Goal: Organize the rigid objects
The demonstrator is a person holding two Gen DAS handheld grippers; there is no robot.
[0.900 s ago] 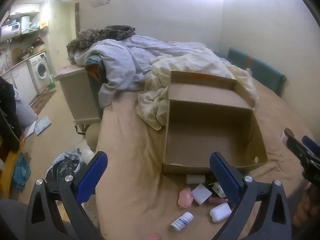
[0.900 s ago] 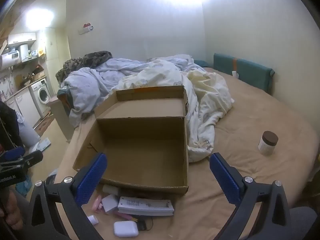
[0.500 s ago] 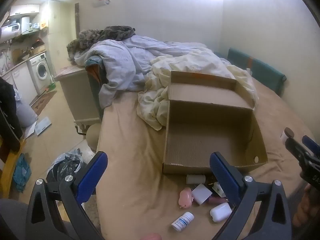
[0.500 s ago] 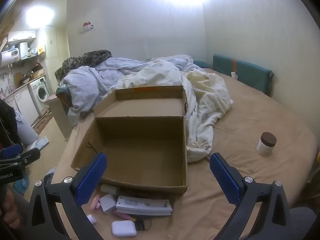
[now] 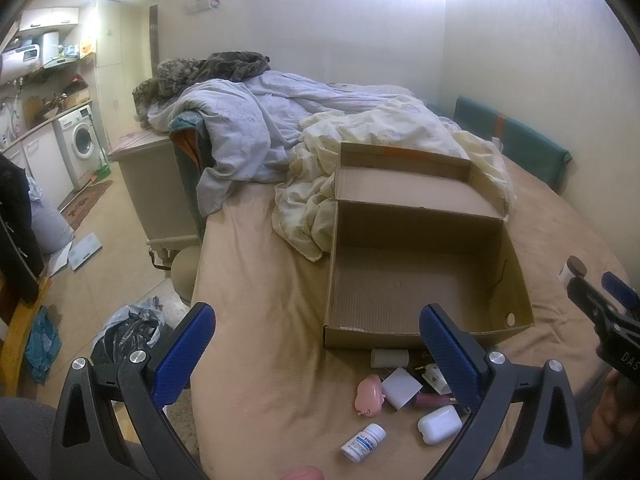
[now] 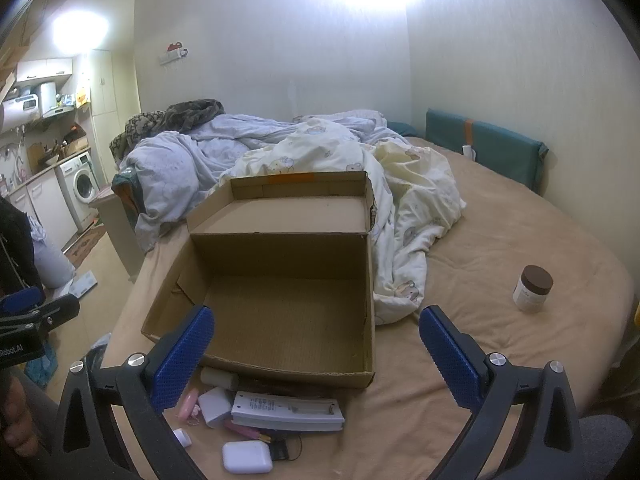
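Bed [image 6: 500, 240]: earbud case [image 6: 247, 456] at 6 o'clock, smooth, slippery, grab flat sides; left gripper [image 5: 316, 352], right gripper [image 6: 316, 350] both spread wide, empty.

Bed [image 6: 500, 360] w/ open cardboard box [image 6: 280, 308], blankets [image 6: 408, 216], jar [image 6: 533, 288].

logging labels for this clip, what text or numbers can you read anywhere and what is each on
"RobotAI" in white on the black left gripper, its start cut off at the frame edge.
"DAS" in white on the black right gripper, cut off at the frame edge.
Small white pill bottle with blue label: print too blurred.
White remote control: markings too small.
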